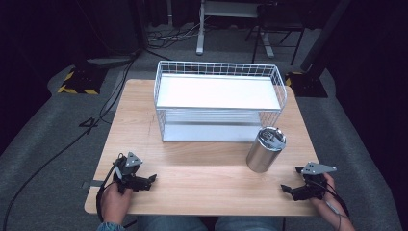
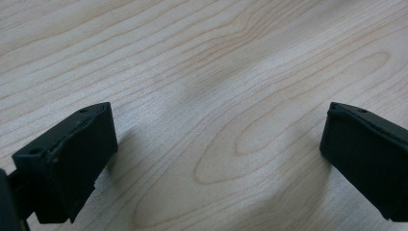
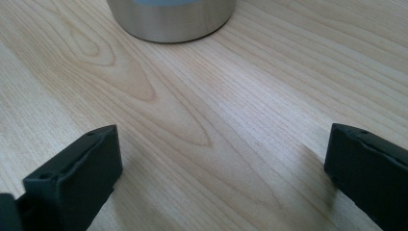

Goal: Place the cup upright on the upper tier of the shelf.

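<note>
A steel tumbler with a lid (image 1: 265, 149) stands upright on the wooden table (image 1: 202, 183), just in front of the right end of a white wire shelf rack (image 1: 219, 101). Its base (image 3: 171, 19) shows at the top of the right gripper view. My right gripper (image 1: 287, 190) rests near the table's front right edge, open, with bare wood between its jaws. My left gripper (image 1: 153, 179) lies at the front left, open too, with nothing but wood grain (image 2: 216, 120) between its jaws.
The rack has a white upper shelf (image 1: 216, 91) and a lower shelf (image 1: 211, 130) and takes up the back half of the table. Beyond the table lie grey floor, cables (image 1: 103, 106) and stand legs (image 1: 199, 45).
</note>
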Available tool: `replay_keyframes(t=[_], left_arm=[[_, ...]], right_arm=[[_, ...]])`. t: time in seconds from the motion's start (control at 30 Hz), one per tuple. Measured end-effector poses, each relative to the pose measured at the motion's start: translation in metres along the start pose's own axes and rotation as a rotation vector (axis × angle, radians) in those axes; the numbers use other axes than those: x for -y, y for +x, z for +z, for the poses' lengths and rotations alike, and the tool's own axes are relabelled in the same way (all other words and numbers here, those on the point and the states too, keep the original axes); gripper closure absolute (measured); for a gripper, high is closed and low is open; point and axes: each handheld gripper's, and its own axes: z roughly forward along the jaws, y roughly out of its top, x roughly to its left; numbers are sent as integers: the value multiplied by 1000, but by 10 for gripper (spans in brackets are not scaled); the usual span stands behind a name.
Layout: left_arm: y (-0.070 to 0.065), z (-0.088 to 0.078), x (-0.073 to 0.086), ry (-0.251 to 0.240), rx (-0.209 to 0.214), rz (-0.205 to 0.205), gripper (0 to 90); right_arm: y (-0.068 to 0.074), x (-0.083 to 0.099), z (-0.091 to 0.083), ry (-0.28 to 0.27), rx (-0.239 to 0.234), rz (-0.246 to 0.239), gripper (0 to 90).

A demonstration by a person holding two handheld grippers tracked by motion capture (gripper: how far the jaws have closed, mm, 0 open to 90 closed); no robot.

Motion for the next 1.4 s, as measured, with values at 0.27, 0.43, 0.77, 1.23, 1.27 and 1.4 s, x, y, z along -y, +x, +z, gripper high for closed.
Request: replay_keyframes(t=[0.27, 0.43, 0.77, 1.23, 1.27, 1.4], left_arm=[[0, 0, 0, 1, 2, -2, 0], [0, 0, 0, 0, 1, -1, 0], [0, 0, 0, 0, 1, -1, 0], [-1, 0, 0, 4, -1, -4, 0], [-1, 0, 0, 4, -1, -4, 0], [-1, 0, 0, 4, -1, -4, 0]], right_arm=[[-2, 1, -1, 3, -15, -13, 0], [-1, 0, 0, 6, 20, 20, 0], [1, -3, -1, 35, 3, 16, 0], [5, -23, -25, -89, -58, 42, 0], [5, -24, -26, -97, -62, 45, 0], [6, -29, -32, -138, -74, 41, 0]])
